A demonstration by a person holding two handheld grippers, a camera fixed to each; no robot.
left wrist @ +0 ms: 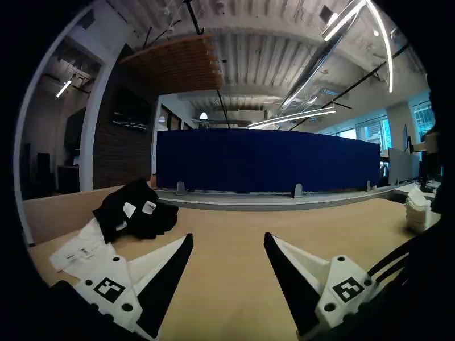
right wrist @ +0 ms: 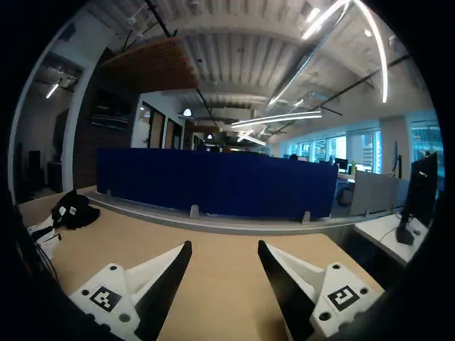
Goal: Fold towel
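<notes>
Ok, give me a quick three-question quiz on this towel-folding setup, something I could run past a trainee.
1. True or false: the left hand-held gripper is shut.
2. Multiple choice: in the left gripper view, the black cloth pile lies A) between the fingers, B) on the wooden table, ahead and to the left of the fingers, C) draped over the partition.
3. Fill in: the partition behind the table is ____ in colour.

Key
1. False: it stands open and empty, as does the right hand-held gripper.
2. B.
3. Blue.
</notes>
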